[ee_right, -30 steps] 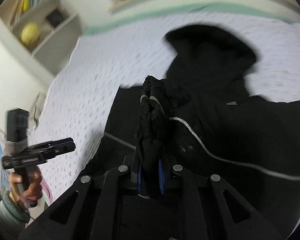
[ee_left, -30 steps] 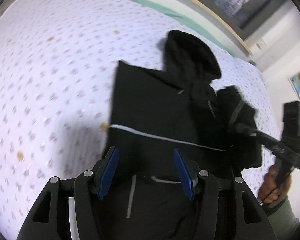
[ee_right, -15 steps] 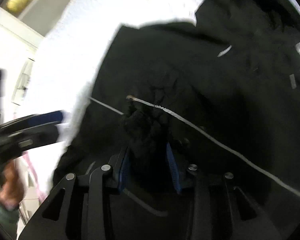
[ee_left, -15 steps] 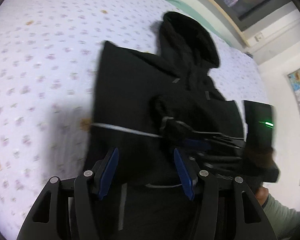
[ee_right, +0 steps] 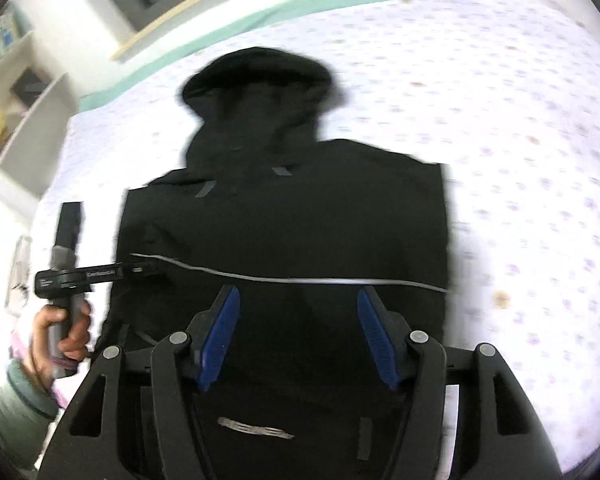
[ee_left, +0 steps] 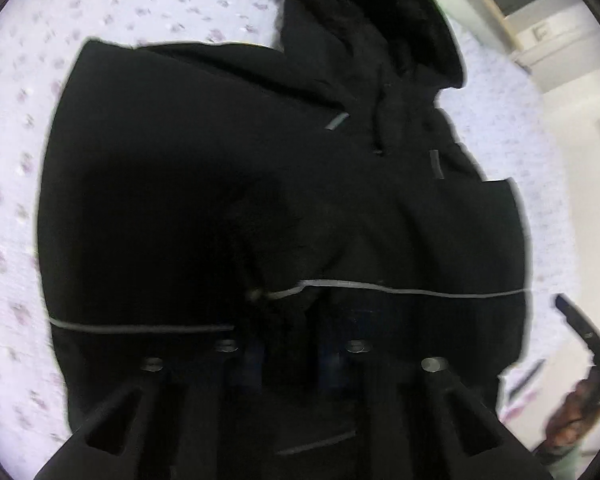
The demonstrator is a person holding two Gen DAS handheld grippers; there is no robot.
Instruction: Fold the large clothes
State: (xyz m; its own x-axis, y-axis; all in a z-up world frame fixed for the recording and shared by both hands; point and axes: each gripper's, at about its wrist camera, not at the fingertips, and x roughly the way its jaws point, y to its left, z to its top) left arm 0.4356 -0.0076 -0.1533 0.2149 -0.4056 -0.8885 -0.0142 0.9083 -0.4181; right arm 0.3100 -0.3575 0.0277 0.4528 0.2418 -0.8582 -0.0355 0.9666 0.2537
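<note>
Dotted bedsheet under black jacket, hood pointing away lengthwise

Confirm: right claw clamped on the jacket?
No: the right claw is open, its blue pads spread apart above the black jacket, gripping nothing.

Left claw: pads lost in dark against the black hooded jacket, can't tell if it grips fabric or how wide the gap is. Jacket hem cut off by bottom edge in both views. Right claw only partly in frame, at left view's right edge, blurred. Bed print smeared by motion blur.
</note>
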